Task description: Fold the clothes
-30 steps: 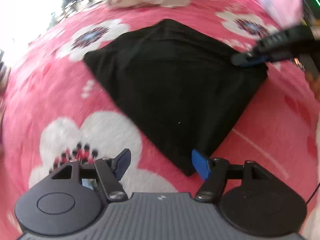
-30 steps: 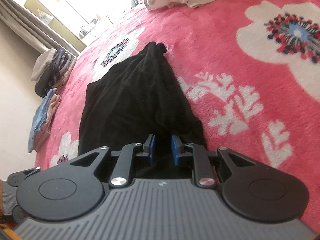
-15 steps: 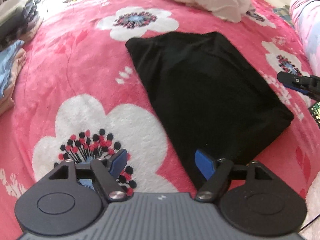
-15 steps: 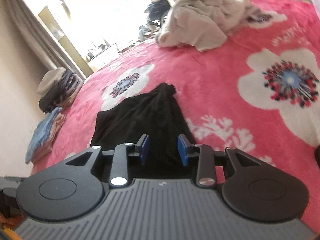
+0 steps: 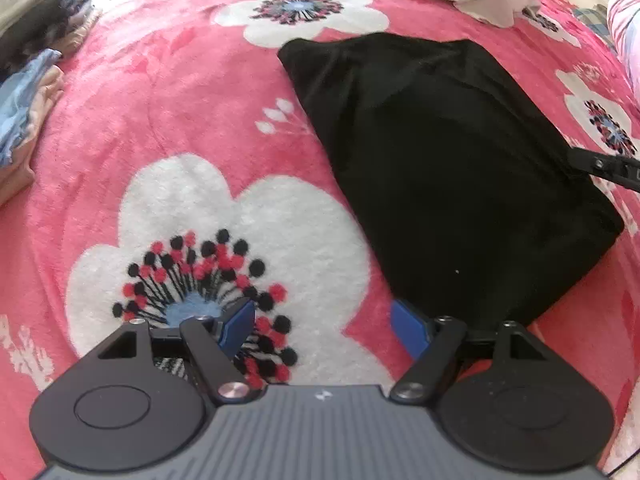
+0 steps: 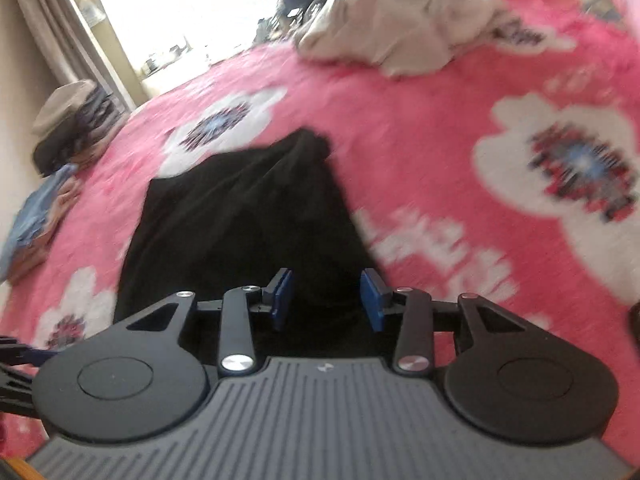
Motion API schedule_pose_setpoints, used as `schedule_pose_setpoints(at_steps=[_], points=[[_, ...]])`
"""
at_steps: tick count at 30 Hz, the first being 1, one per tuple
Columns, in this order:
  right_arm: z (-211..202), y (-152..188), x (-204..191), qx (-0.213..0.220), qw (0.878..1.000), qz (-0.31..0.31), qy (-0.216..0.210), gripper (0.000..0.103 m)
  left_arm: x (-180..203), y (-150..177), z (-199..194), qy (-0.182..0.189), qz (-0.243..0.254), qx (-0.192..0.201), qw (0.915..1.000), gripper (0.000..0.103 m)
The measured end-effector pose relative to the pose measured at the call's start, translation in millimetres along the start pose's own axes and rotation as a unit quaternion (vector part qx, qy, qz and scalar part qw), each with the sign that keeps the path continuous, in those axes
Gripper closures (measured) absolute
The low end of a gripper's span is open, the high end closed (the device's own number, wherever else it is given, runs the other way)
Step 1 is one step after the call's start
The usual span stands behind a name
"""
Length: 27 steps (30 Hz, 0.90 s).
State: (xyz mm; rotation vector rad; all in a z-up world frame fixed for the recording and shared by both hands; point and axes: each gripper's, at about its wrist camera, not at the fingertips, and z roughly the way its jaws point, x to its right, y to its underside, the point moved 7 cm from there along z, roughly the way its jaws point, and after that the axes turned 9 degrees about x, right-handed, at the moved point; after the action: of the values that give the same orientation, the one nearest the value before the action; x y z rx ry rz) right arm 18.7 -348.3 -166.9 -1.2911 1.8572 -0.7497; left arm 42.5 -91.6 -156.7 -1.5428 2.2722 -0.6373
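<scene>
Risk first: we see the folded black garment [image 5: 452, 168] lying mid-blanket [image 5: 160, 92], our left gripper [image 5: 324, 326] spread empty by its near corner. Right gripper [image 6: 327, 300], jaws just opening, seems clear of the cloth; a careless regrab could undo the fold.

A bed under a fuzzy pink blanket [image 5: 168, 92] printed with big white flowers carries a folded black garment [image 5: 448, 168] lying flat, a crumpled beige heap of clothes [image 6: 400, 24] beyond it, and stacked folded clothes [image 5: 24, 112] at one edge
</scene>
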Motion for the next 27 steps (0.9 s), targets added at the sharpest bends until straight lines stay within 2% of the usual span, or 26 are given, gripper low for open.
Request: schedule_pose_setpoints(at_steps=[2,5,7,11,27], points=[[-3,-2,2,0.006,1.0,-0.002,0.004,0.065,-1,0,-1,-0.003,-0.002,0.0,1.0,0.027],[-8,-3,-2,0.015,1.0,0.013,-0.022,0.065,-2,0,-1,-0.008,-0.003,0.0,1.0,0.027],[-10,-3,-7,0.017,1.0,0.0,-0.024,0.065,-3,0,-1,-0.01,-0.001,0.001,0.9999,0.027],[-4,1,-15,0.002,1.0,-0.019,-0.025,0.064,-3,1,0,-0.011,0.0,0.001,0.9999,0.027],[2,7,-17,-0.02,0.999,-0.015,-0.03,0.06,-6,3,4,-0.019,0.0,-0.005,0.9998,0.027]])
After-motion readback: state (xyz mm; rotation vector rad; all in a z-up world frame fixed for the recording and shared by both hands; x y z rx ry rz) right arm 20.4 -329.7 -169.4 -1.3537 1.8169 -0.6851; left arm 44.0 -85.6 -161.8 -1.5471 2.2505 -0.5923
